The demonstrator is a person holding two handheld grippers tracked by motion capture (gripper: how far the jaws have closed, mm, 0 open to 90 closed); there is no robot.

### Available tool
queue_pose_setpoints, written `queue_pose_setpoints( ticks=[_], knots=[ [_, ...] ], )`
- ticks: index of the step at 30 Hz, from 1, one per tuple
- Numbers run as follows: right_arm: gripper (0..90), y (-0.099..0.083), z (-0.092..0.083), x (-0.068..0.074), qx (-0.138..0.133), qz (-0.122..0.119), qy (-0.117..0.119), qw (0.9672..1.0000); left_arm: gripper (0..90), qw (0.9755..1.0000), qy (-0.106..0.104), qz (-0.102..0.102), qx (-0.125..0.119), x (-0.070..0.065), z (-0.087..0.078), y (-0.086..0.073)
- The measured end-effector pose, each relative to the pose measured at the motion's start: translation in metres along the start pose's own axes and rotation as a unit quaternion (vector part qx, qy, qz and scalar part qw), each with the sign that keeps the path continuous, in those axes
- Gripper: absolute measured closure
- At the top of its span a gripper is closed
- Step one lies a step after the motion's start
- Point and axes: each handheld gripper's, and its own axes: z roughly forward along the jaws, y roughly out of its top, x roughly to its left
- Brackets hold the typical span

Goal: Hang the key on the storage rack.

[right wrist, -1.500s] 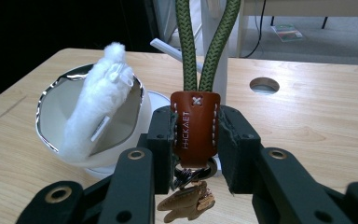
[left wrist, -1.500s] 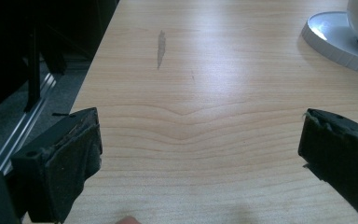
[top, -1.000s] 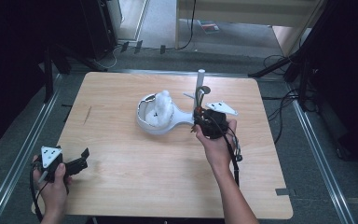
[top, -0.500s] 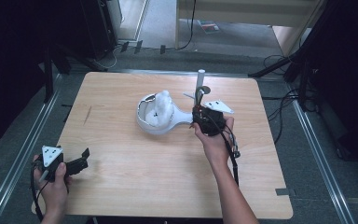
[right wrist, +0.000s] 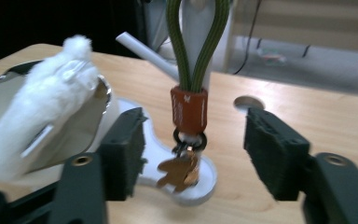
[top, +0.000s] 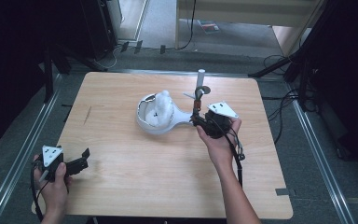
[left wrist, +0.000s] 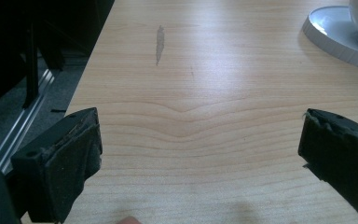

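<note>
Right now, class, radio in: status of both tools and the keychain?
Left tool open, idle. Right tool just opened, astride keychain hanging on white stand. Nothing blocking.

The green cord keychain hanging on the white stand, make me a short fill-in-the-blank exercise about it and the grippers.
1. The green cord keychain with its orange-red collar hangs between the open jaws of the ____ gripper.
2. A small ____-coloured figure charm dangles below the collar.
3. The fluffy ____ toy sits in the white tray.
4. The left gripper holds ____ between its jaws, over the wooden table.

Missing words: right; copper; white; nothing
</note>
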Motion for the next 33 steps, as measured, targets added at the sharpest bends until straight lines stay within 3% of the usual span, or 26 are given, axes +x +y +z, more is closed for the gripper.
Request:
queue_pose_setpoints(
  ticks=[7, 10, 15, 33],
  knots=[
    [11.0, -0.01, -0.017, -0.004, 0.015, 0.013, -0.018, 0.9996, 0.3, 1.0, 0.0, 0.001, -0.001, 0.0, 0.0, 0.0],
    [0.4, -0.015, -0.024, -0.01, 0.012, 0.019, -0.006, 0.9997, 0.3, 1.0, 0.001, 0.001, -0.001, 0.0, 0.0, 0.0],
    [0.0, -0.025, -0.035, -0.019, 0.012, 0.021, 0.005, 0.9997, 0.3, 1.0, 0.0, 0.002, -0.002, 0.0, 0.0, 0.0],
    [0.0, -0.062, -0.061, -0.048, 0.016, 0.021, -0.026, 0.9993, 0.3, 1.0, 0.0, 0.001, -0.002, -0.001, 0.0, 0.0]
  ],
)
